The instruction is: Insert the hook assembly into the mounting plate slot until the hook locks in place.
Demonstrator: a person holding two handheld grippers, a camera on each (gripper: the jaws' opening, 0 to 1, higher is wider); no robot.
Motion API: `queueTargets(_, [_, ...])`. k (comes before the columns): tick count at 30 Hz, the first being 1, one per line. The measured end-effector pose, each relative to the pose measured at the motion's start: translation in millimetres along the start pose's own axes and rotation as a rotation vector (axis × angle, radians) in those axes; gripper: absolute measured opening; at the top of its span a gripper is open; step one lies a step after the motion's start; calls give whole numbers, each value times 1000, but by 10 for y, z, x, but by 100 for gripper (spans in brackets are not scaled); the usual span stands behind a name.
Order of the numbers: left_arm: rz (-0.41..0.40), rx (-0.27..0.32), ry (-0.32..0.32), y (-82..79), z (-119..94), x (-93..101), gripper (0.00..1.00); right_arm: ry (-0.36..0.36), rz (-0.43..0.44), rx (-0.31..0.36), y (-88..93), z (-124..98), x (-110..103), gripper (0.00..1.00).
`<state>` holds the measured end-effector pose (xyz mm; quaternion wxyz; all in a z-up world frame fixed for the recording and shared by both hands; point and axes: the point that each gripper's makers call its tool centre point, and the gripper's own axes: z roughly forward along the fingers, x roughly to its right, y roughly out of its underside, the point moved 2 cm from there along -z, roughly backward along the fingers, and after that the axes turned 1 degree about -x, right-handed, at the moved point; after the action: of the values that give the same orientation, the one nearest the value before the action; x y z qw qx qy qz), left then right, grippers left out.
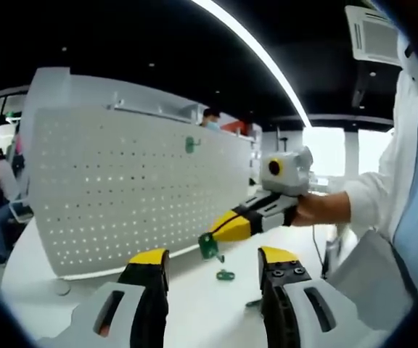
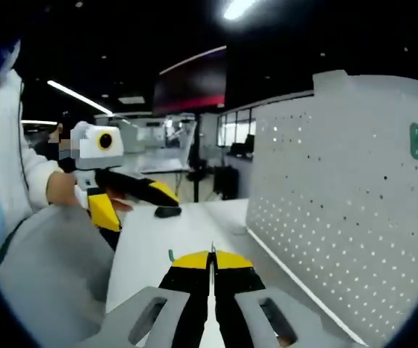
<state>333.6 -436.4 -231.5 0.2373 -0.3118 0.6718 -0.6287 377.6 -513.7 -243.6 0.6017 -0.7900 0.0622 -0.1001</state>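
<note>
Right gripper (image 1: 210,243) pinches a green hook (image 1: 208,247) just above the table (image 1: 194,304), near the pegboard (image 1: 122,188), left gripper (image 1: 212,264) wide and empty; risk: thin hold lets hook twist or drop, missing its slot.

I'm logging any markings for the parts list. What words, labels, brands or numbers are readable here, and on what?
None can be read.
White pegboard: plain holes, no print visible.
Green hooks, the one on the board and the one held by the right gripper: no marking visible.
Left gripper: yellow and black, no lettering visible.
</note>
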Motion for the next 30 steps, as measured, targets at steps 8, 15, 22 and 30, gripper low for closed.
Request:
queueTargets(8, [11,-4,32,11,12,58,44,-145,5,9,-8,-77,-205,0])
queueTargets(15, [30,9,80,-9,13,141,32,-233,11,33,-99,-91,-334,0])
queueTargets(22, [40,34,137,-48,0,230,14,-298,9,32,-143,-88,-440,0])
queueTargets(30, [40,21,188,-20,14,319,11,-346,1,30,-195,-134,-515,0])
